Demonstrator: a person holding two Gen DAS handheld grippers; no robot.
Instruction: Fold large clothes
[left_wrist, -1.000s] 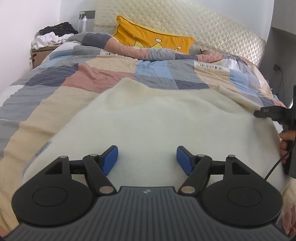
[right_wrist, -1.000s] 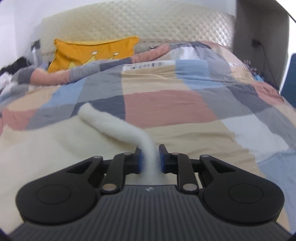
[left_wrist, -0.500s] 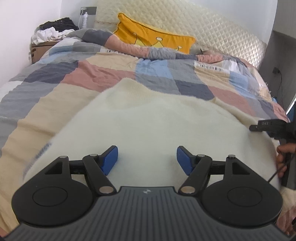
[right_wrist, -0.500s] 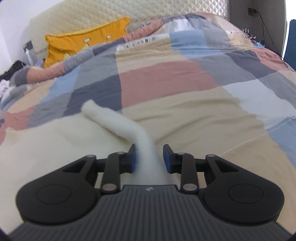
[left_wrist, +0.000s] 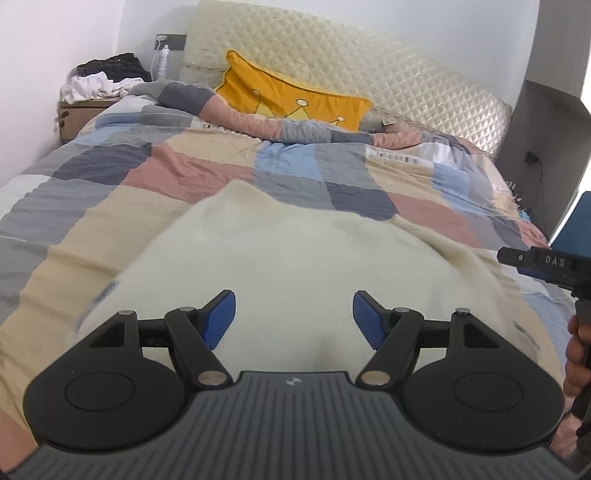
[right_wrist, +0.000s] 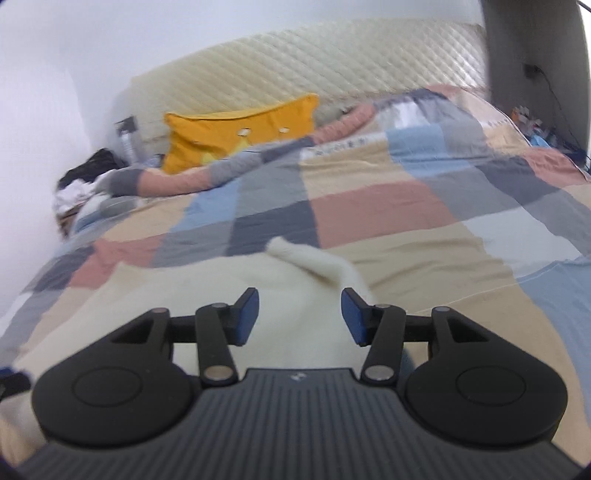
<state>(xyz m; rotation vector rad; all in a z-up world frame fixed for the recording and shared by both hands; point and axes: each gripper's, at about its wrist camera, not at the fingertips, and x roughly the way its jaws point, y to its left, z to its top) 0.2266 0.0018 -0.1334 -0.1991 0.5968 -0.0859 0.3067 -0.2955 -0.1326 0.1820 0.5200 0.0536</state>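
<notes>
A cream knitted sweater (left_wrist: 288, 266) lies spread on the patchwork duvet (left_wrist: 155, 173), its neck pointing toward the headboard. My left gripper (left_wrist: 293, 319) hovers over the sweater's body, open, with nothing pinched between its blue pads. In the right wrist view the sweater (right_wrist: 207, 291) fills the lower left, and a raised fold of its edge (right_wrist: 314, 262) lies just ahead of my right gripper (right_wrist: 299, 314). The right jaws are opening and the pads stand clear of the knit. The right gripper's tip (left_wrist: 535, 260) and a hand (left_wrist: 576, 362) show at the left view's right edge.
A yellow crown cushion (left_wrist: 291, 99) leans on the quilted headboard (left_wrist: 369, 66). A bedside box with piled clothes (left_wrist: 99, 79) and a bottle (left_wrist: 162, 61) stands at the far left. A grey wall unit (left_wrist: 546, 140) with a cable flanks the bed's right side.
My right gripper let go of the sweater's edge: its jaws went from pinching the cream fold to standing apart, and it pulled back and up. The left gripper rose slightly, still open.
</notes>
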